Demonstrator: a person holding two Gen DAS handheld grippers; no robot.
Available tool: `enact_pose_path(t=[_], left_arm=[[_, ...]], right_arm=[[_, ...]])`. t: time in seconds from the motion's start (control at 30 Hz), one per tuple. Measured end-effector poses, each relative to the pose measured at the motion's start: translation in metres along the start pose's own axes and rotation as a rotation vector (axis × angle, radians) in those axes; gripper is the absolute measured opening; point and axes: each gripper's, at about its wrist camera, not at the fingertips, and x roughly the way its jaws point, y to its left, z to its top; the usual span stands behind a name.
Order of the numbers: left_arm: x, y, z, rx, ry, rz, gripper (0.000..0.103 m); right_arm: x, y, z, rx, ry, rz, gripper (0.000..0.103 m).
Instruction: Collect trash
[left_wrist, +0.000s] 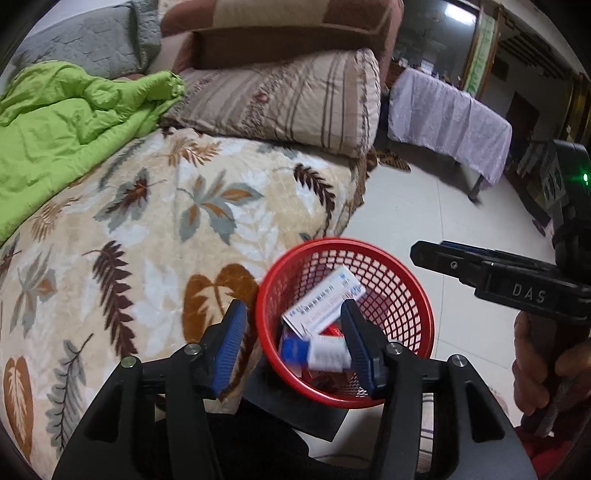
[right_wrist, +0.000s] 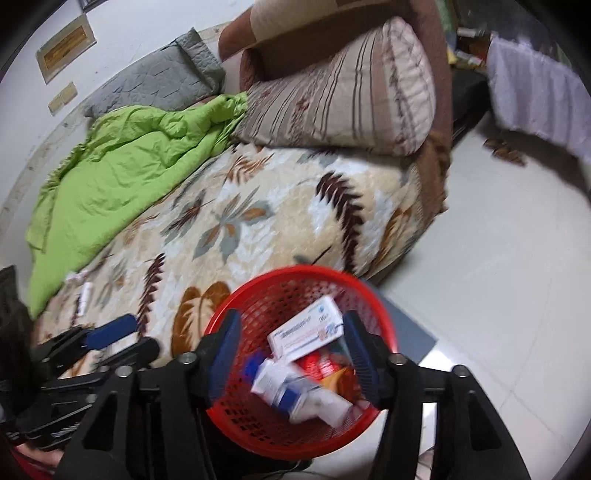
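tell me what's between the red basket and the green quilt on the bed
Only bare leaf-print blanket lies between the red basket and green quilt, as the right wrist view shows.

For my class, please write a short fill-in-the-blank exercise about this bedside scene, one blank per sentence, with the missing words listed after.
1. The boxes lie inside a ____ mesh basket.
2. The basket stands on the floor beside the ____.
3. The crumpled quilt on the bed is ____.
4. The jaws of the left gripper and the right gripper are ____.

Missing words: red; bed; green; open
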Motion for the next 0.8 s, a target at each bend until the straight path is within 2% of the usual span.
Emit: enact_pose_path(t=[0.1,0.23,0.27,0.33,0.37,0.43,0.5,0.63,0.8], left_arm=[[-0.022,0.01,-0.003,-0.011,-0.056,0.044,0.065],[-0.058,0.029,-0.014,-0.02,-0.145,0.166,0.075],[-0.068,0.035,-0.018,-0.024,-0.165,0.201,0.077],[-0.084,0.044,-0.025,-0.035,-0.198,0.256,0.082],[-0.091,0.048,-0.028,-0.04,-0.212,0.28,0.088],[-0.105,0.057,-0.035,-0.054,-0.235,0.329,0.091],[-0.117,0.064,-0.042,-0.071,-0.255,0.392,0.092],[-0.128,0.073,-0.054,-0.099,-0.26,0.5,0.097],[-0.136,0.08,-0.065,-0.124,-0.243,0.58,0.098]], right_arm=[[-0.012,0.017,0.003,-0.034,-0.074,-0.115,0.088],[-0.029,0.044,0.004,-0.016,-0.19,-0.233,0.098],[-0.032,0.049,0.003,-0.007,-0.208,-0.265,0.103],[-0.038,0.066,-0.002,0.024,-0.26,-0.332,0.103],[-0.041,0.075,-0.007,0.025,-0.283,-0.331,0.103],[-0.046,0.089,-0.015,0.013,-0.313,-0.325,0.103],[-0.048,0.105,-0.024,0.015,-0.328,-0.368,0.103],[-0.047,0.123,-0.038,-0.01,-0.293,-0.361,0.103],[-0.042,0.135,-0.046,-0.054,-0.252,-0.372,0.103]])
